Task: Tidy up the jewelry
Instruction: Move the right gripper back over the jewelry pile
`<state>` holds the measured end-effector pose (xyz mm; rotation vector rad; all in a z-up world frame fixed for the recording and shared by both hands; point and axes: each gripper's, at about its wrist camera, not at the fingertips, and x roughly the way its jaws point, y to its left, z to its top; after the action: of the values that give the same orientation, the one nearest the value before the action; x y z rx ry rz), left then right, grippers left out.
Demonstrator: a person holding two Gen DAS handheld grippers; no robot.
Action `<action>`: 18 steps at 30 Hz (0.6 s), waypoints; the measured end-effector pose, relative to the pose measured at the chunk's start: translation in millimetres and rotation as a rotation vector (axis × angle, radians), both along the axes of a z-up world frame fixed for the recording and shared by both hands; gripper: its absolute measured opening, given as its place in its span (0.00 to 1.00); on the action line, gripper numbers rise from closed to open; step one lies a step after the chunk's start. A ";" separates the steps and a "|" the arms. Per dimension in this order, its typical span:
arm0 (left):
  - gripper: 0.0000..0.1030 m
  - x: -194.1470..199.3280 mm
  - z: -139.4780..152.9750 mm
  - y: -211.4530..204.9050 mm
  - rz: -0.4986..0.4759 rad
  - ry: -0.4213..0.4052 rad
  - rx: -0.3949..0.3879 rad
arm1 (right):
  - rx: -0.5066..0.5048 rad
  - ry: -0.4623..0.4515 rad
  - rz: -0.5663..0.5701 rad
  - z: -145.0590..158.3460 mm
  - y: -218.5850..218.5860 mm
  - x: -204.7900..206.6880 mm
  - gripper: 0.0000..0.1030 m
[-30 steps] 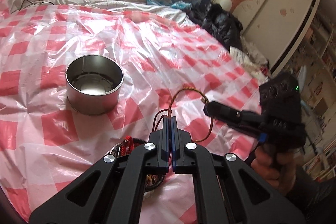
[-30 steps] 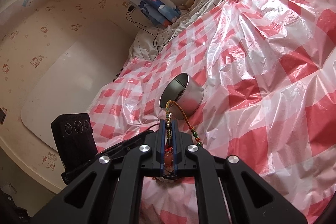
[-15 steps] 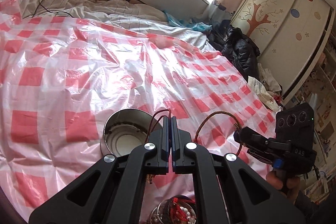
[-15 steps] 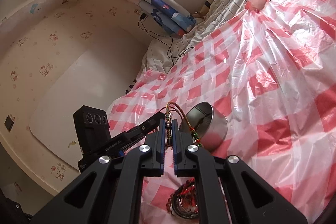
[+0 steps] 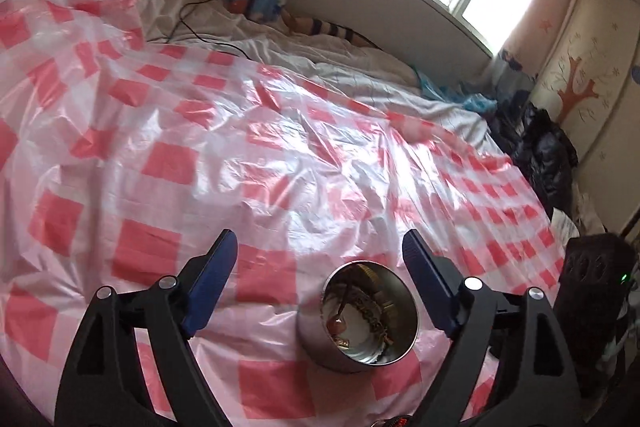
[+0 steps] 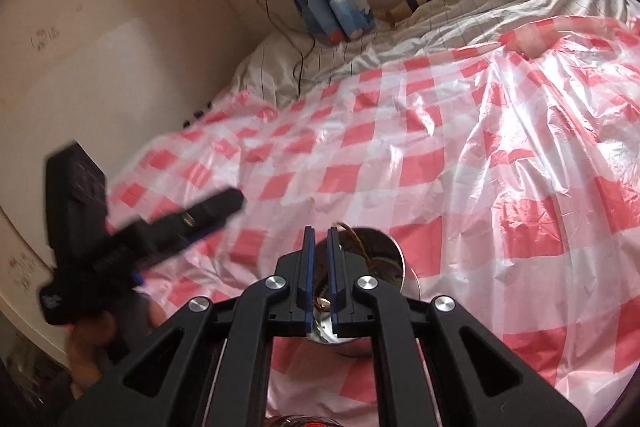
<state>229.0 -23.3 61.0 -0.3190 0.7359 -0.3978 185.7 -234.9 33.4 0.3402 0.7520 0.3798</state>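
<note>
A round metal tin (image 5: 362, 319) stands on the red-and-white checked plastic sheet (image 5: 240, 155). Inside it lie a braided cord bracelet (image 5: 370, 309) and a small pendant (image 5: 336, 325). My left gripper (image 5: 320, 247) is wide open and empty, above and just behind the tin. My right gripper (image 6: 320, 231) is slightly open, right over the tin (image 6: 384, 255), with the braided cord (image 6: 354, 239) hanging loose beside its right finger into the tin. The left gripper shows blurred in the right wrist view (image 6: 224, 207).
A pile of beaded jewelry shows at the bottom edge of both views (image 5: 394, 421) (image 6: 312, 423). White bedding (image 5: 280, 39), a black cable and rolled blue fabric lie at the head of the bed. Dark clothes (image 5: 544, 155) and a wardrobe stand to the right.
Both grippers carried the cord bracelet over the tin. The left gripper opened wide and the right one loosened, and the bracelet now lies in the tin.
</note>
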 end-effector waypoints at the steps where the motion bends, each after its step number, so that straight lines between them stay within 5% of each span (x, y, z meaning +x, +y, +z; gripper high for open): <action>1: 0.80 -0.2 -0.2 6.3 0.019 0.009 -0.001 | -0.029 0.008 0.009 -4.6 5.4 0.1 0.07; 5: 0.80 -3.9 -3.7 17.4 0.042 0.033 0.008 | -0.009 -0.004 -0.009 -4.5 -0.1 -13.9 0.09; 8: 0.80 -16.3 -4.8 17.9 0.034 0.027 0.028 | 0.014 -0.039 -0.056 7.3 -15.0 -39.9 0.34; 18: 0.82 -77.5 -21.7 9.1 -0.048 0.050 0.121 | -0.002 0.052 -0.138 -9.5 -45.3 -144.1 0.40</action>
<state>151.4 -14.2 39.3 -0.1982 0.8143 -0.3899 41.5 -280.2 23.9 0.3995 0.7749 0.2409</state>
